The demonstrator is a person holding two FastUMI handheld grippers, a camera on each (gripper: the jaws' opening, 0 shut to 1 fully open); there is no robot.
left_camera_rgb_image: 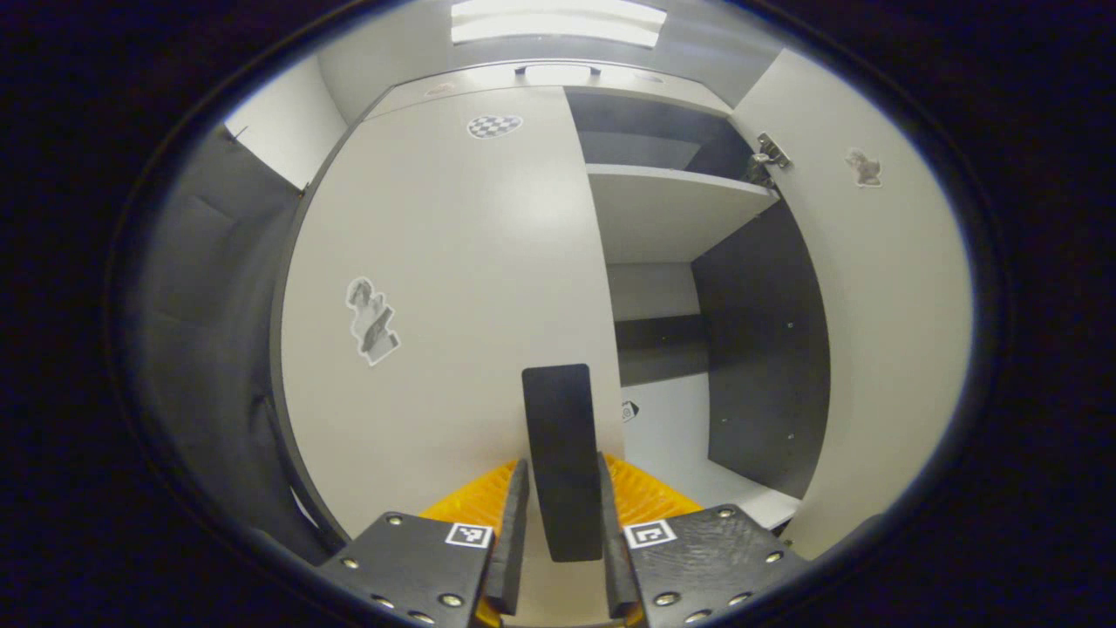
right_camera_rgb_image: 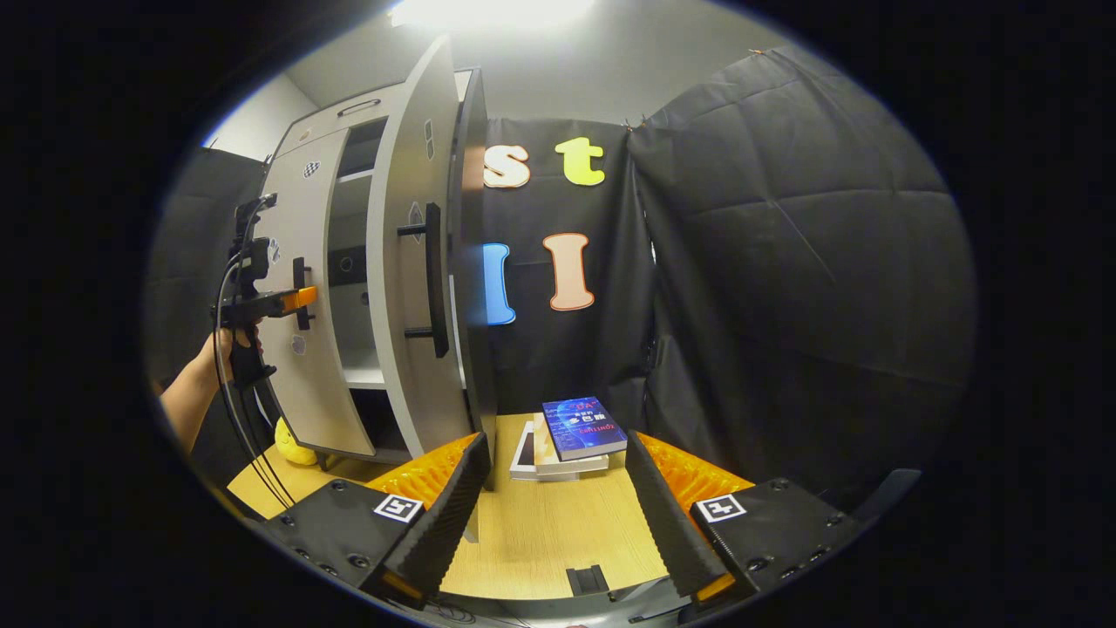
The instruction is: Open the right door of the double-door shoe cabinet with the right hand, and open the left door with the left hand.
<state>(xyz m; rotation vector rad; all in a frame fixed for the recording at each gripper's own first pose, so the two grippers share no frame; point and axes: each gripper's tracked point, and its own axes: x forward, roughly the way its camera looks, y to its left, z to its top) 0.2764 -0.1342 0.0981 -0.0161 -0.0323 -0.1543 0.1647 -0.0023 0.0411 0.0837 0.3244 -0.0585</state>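
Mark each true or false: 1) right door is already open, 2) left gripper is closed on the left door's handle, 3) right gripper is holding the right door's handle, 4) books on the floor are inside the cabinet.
1) True: the right door stands swung open.
2) True: the left gripper has both fingers against the left door handle.
3) False: the right gripper is open, apart from the right door handle.
4) False: the books lie outside the cabinet, by the booth wall.

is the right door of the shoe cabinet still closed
No, the right door stands swung wide open, showing the cabinet's shelves, while the open right gripper holds nothing.
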